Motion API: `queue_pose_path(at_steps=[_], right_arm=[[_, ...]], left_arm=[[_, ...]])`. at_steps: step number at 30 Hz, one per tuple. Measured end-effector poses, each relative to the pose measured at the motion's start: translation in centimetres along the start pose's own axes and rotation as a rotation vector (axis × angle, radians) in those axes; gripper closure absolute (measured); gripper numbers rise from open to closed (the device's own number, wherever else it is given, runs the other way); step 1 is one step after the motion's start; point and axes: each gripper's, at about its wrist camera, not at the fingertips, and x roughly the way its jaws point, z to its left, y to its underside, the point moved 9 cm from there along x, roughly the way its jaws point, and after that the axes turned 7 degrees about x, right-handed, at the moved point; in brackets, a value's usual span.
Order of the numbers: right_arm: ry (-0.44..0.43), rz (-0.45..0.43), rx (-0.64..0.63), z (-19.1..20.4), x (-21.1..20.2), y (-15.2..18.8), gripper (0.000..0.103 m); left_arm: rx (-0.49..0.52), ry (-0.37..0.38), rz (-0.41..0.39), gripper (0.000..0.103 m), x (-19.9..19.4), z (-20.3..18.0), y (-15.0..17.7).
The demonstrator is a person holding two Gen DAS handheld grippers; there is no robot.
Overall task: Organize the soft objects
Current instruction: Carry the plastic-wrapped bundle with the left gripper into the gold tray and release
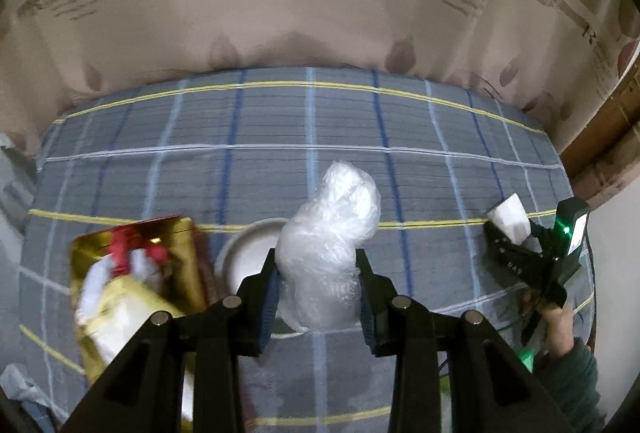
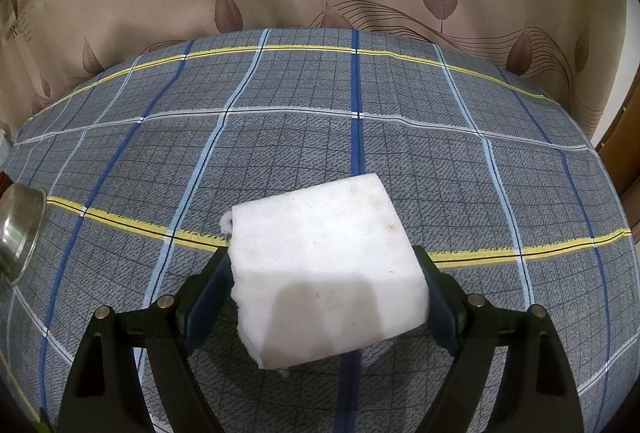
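At the far left of the left wrist view a gold pouch (image 1: 136,273) with red and white print lies on the grey plaid bed cover (image 1: 280,137), blurred. Just right of it sits a shallow metal bowl (image 1: 244,253), its rim partly behind the left gripper (image 1: 316,273). That gripper's fingers (image 1: 266,297) are clamped on a crumpled clear plastic bag (image 1: 328,245). The bag's long axis runs away from the camera, its upper end leaning slightly right, and it stands in front of the bowl, so the bowl lies directly behind and below the bag. Whether the bag touches the bowl I cannot tell.

Farther right, well apart from the bowl, the right gripper (image 2: 322,289) grips a white foam block (image 2: 328,273) across its width, the pads pressing its two side faces. The block is held clear above the cover, with its shadow visible underneath. From this side the bowl (image 2: 18,233) shows only at the far left edge.

If the bowl is where the soft things go, the left hand is much the nearer. Its bag needs little more than lowering, while the block must travel leftward across the bed.
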Motion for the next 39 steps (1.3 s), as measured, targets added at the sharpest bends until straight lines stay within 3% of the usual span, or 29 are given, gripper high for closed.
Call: queue_pose_path(at_steps=[10, 15, 25, 31, 39], right_arm=[[0.003, 0.001, -0.002, 0.0, 0.0, 0.0, 0.019], [0.006, 0.001, -0.003, 0.0, 0.1, 0.0, 0.019], [0.006, 0.002, -0.004, -0.1, 0.1, 0.0, 0.019], [0.007, 0.002, -0.004, 0.0, 0.1, 0.0, 0.019], [0.007, 0.002, -0.005, 0.0, 0.1, 0.0, 0.019]], left_arm=[[-0.042, -0.174, -0.02, 0.068, -5.2, 8.8, 2.7], [-0.054, -0.27, -0.005, 0.068, -5.7, 13.1, 3.7], [-0.199, -0.275, 0.054, 0.068, -4.1, 18.4, 8.5], [-0.242, -0.269, 0.118, 0.067, -2.7, 19.8, 12.3], [-0.265, -0.256, 0.138, 0.066, -1.6, 20.1, 14.5]])
